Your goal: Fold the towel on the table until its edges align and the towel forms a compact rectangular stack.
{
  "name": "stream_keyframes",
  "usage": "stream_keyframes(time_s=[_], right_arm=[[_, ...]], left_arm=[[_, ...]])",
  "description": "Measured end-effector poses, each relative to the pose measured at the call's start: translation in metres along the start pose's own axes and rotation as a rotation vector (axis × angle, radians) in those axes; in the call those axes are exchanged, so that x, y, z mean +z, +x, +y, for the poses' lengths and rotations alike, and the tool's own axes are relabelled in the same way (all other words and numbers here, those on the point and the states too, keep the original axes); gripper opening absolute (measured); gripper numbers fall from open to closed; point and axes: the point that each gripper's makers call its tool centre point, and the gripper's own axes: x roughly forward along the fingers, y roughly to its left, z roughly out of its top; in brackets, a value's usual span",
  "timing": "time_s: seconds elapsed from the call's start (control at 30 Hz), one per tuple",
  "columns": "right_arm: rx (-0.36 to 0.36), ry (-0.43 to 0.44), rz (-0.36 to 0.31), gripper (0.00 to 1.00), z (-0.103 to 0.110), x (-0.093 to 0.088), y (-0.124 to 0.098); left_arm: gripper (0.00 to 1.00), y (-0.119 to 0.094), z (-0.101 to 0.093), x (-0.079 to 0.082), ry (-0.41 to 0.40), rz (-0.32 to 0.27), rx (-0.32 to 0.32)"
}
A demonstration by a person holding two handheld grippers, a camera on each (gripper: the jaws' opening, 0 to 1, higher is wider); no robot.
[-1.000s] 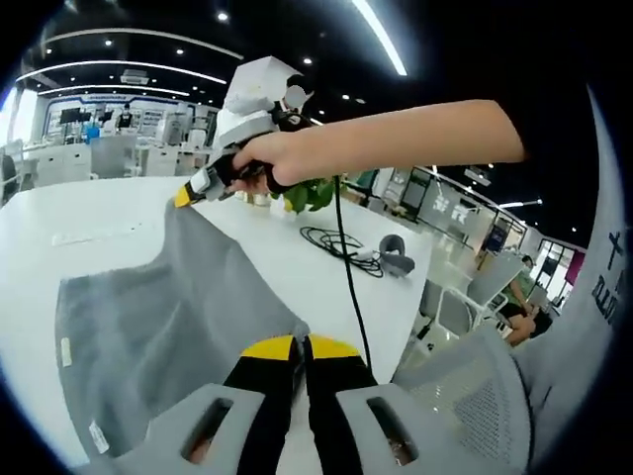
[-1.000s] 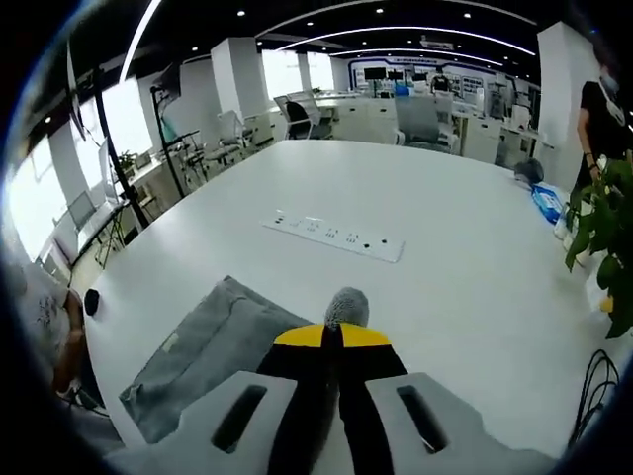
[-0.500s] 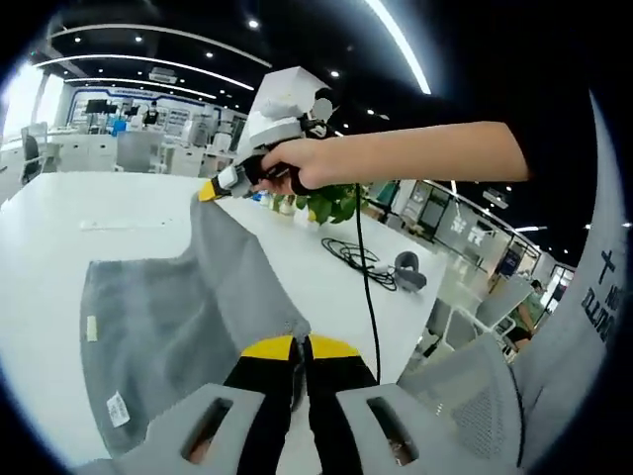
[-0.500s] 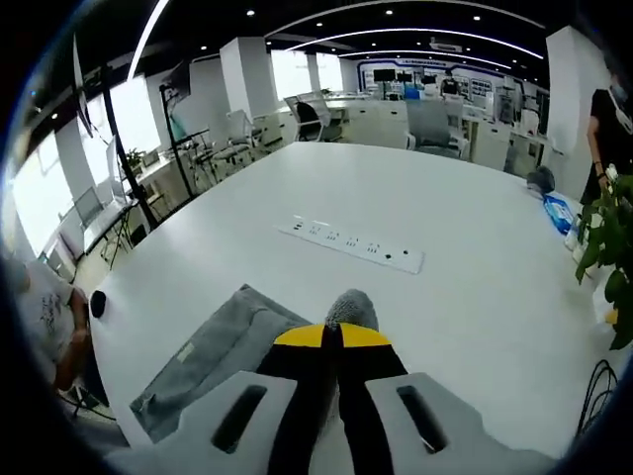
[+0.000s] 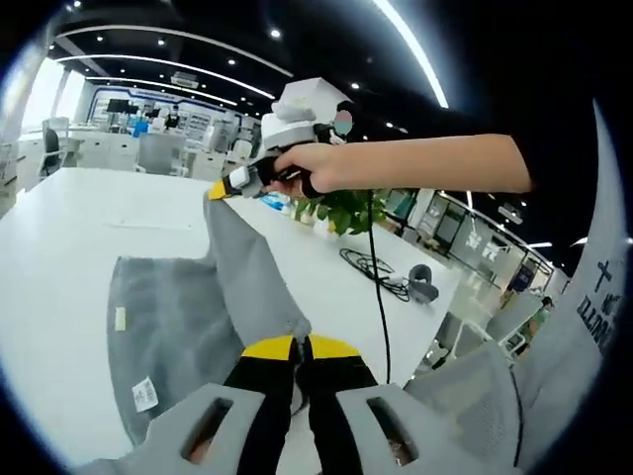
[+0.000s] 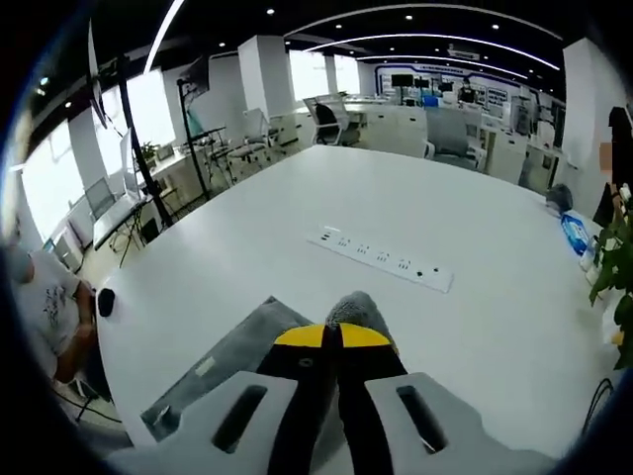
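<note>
At lower centre of both views, pinching grey towel [image 5: 188,317] corners in left claw [image 5: 299,347] and right claw [image 6: 332,336], lifting above the table [image 6: 297,218], probably needing carrying across for folding.

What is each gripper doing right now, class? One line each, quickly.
Left gripper: shut on a corner of the grey towel.
Right gripper: shut on another towel corner, lifted above the table.

The towel [image 5: 188,317] is plain mid-grey with small white labels, and it lies over a plain white tabletop [image 5: 59,247]. The left tool [image 5: 299,348] has black jaws with yellow tips on a pale grey body, and the right tool [image 6: 331,336] shows the same black, yellow and grey. A white power strip [image 6: 386,260] and a black cable [image 5: 381,282] lie on the tabletop, by a green-leaved plant [image 5: 341,210].
</note>
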Motion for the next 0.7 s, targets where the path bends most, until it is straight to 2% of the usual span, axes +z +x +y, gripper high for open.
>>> stream_keyframes(time_s=[0.17,0.3,0.47,0.7], right_arm=[[0.011,-0.018,0.000,0.00,0.015,0.004,-0.001],[0.016,-0.025,-0.001,0.00,0.014,0.009,0.002],[0.020,-0.030,-0.002,0.00,0.023,0.012,0.005],[0.034,-0.039,-0.001,0.00,0.035,0.019,0.016]], left_arm=[[0.04,-0.009,0.019,-0.005,-0.026,-0.014,0.035],[0.04,-0.015,0.022,-0.003,-0.035,-0.021,0.052],[0.04,-0.022,0.026,-0.003,-0.040,-0.027,0.071],[0.04,-0.031,0.041,-0.010,-0.056,-0.037,0.126]])
